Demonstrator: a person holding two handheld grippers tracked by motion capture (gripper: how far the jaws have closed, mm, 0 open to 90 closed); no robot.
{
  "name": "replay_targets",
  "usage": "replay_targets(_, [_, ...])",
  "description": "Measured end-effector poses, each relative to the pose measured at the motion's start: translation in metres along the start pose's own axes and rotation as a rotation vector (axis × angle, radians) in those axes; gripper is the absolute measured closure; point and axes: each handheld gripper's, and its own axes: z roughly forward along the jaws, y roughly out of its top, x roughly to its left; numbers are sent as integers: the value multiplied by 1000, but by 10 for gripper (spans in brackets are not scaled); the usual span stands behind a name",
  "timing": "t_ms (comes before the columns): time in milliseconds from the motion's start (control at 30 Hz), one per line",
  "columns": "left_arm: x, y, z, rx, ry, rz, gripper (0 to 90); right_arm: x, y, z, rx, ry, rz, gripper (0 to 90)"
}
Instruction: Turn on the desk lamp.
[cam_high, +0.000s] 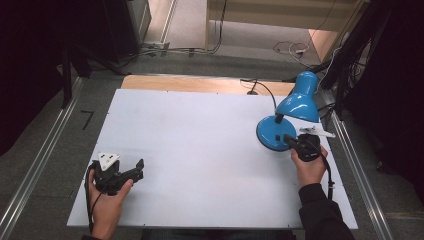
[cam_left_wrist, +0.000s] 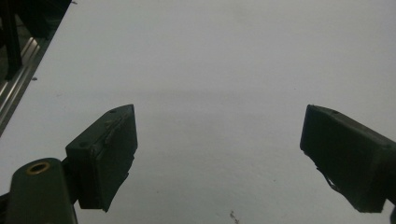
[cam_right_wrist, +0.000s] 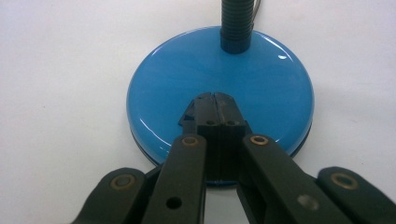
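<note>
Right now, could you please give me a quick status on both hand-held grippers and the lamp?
Left hand-held gripper open over bare white table. Right hand-held gripper shut, tips over blue desk lamp's round glossy base. Nothing in the way.

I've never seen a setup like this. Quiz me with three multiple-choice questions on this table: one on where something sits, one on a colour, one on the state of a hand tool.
1. Where on the white table does the lamp stand?
A. far right side
B. near left corner
C. dead centre

2. What colour is the lamp's base?
A. red
B. blue
C. green

3. How do the jaws of the right tool stand?
A. spread wide
B. shut together above the base
C. clamped round the lamp's neck

Answers: 1 A, the high view shows it by the table's right edge. 2 B, base and shade are both glossy blue. 3 B, the right gripper view shows both jaws pressed together over the base, nothing visible between them.
</note>
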Motion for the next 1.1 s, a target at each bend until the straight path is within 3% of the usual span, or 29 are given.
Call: replay_targets(1100, [0,0,0,1,-2,-2,127,4,2,16,2,0,14,878])
